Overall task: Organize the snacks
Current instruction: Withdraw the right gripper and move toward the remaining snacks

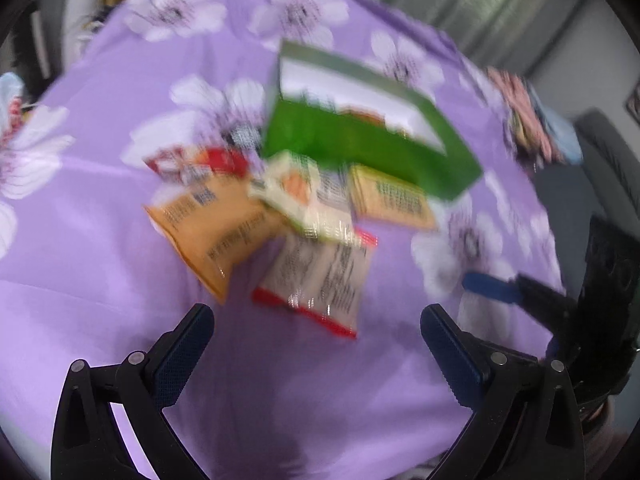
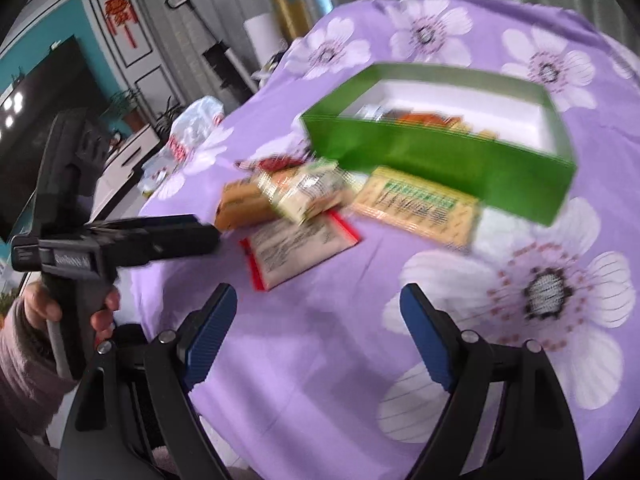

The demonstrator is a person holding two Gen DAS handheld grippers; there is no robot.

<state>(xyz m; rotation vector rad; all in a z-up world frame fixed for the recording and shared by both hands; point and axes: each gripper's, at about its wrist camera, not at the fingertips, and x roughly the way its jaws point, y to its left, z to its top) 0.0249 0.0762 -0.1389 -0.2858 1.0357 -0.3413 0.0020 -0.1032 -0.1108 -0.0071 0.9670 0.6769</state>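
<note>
An open green box point(image 1: 360, 148) point(image 2: 440, 160) with a white inside holds some snacks. In front of it lie loose packets: an orange one point(image 1: 216, 228) point(image 2: 240, 204), a cream one point(image 1: 300, 192) point(image 2: 308, 192), a white red-edged one point(image 1: 320, 276) point(image 2: 296, 248), a tan one point(image 1: 392, 200) point(image 2: 424, 208) and a red one point(image 1: 200, 162). My left gripper point(image 1: 316, 314) hangs open just short of the red-edged packet, holding nothing. My right gripper point(image 2: 318, 292) is open and empty, near that same packet. Both views are blurred.
A purple flowered cloth point(image 1: 120, 280) point(image 2: 320, 380) covers the table. A plastic bag point(image 2: 196, 124) lies at its far left edge and striped cloth items point(image 1: 528, 120) at the right edge. A hand point(image 2: 104, 312) holds the left gripper. A television point(image 2: 40, 120) stands beyond.
</note>
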